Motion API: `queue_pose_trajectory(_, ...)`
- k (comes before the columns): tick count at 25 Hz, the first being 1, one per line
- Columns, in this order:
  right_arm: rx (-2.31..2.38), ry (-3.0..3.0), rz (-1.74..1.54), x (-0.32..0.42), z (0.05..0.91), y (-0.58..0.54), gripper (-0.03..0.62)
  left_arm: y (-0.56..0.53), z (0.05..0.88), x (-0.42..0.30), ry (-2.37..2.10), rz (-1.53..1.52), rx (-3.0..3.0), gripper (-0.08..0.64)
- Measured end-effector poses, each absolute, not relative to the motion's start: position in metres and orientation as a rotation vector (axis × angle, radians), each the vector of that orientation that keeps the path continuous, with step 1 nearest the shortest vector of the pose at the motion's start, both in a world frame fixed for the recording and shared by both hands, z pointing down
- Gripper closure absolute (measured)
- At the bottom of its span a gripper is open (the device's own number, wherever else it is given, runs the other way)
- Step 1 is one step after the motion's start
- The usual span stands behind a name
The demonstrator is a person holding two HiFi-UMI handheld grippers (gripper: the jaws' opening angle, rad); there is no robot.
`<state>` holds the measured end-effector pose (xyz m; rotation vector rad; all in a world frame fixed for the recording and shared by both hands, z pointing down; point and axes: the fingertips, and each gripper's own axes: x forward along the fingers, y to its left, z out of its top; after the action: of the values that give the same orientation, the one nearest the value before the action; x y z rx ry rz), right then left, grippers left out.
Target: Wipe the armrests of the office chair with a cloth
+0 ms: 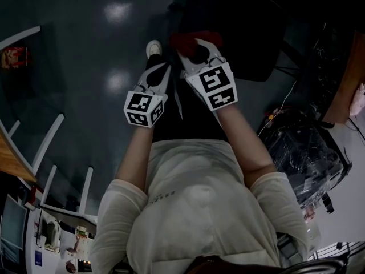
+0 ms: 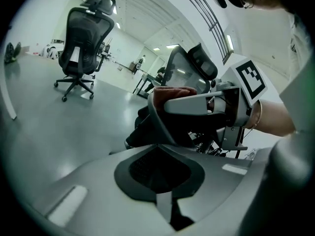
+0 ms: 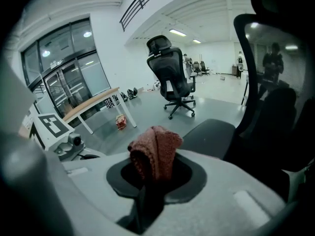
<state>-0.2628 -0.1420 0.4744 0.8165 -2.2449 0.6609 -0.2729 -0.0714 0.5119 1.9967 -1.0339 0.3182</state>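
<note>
- Cloth [image 3: 156, 151], red and bunched, sticks up from my right hand-held gripper [image 3: 152, 178], whose jaws are clamped on its lower fold.
- My left hand-held gripper [image 2: 160, 173] has its jaws together with nothing between them.
- Office chair [image 1: 239, 27] stands at about 1 o'clock from me, its seat [image 3: 211, 132] just beyond the cloth. The head view is dim, so I cannot pick out an armrest for sure.
- I judge the wipe not yet begun. I should lay the free fold flat on the armrest top, press lightly and stroke along its length. The left can steady the chair, which may roll.
</note>
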Motion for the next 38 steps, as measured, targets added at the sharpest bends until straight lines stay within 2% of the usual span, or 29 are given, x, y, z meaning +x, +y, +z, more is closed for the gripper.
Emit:
queue_pose_trajectory(10,0.732,-2.314,0.773,-0.255,0.473,-0.058,0.543,-0.031,0.507,-0.277,-1.157,0.252,1.944,0.545)
queue_pose_trajectory(18,0.784,-2.187,1.018,-0.207,0.492,-0.016,0.543,-0.031,0.495,-0.269,-1.208,0.201,1.966,0.545)
queue_pose_trajectory(26,1.119,-2.121,0.951,-0.128,0.494,-0.112,0.543,-0.073,0.486,-0.269,-1.213,0.191,2.009,0.545)
queue_pose_trajectory(32,1.302,-2.273,0.756,-0.131,0.486,-0.223,0.543,-0.081,0.488,-0.258,-1.139,0.191,2.003,0.546)
queue_pose_trajectory(38,1.386,-2.286,0.799,-0.15,0.493,-0.279,0.543,-0.083,0.487,-0.263,-1.092,0.196,2.007,0.545)
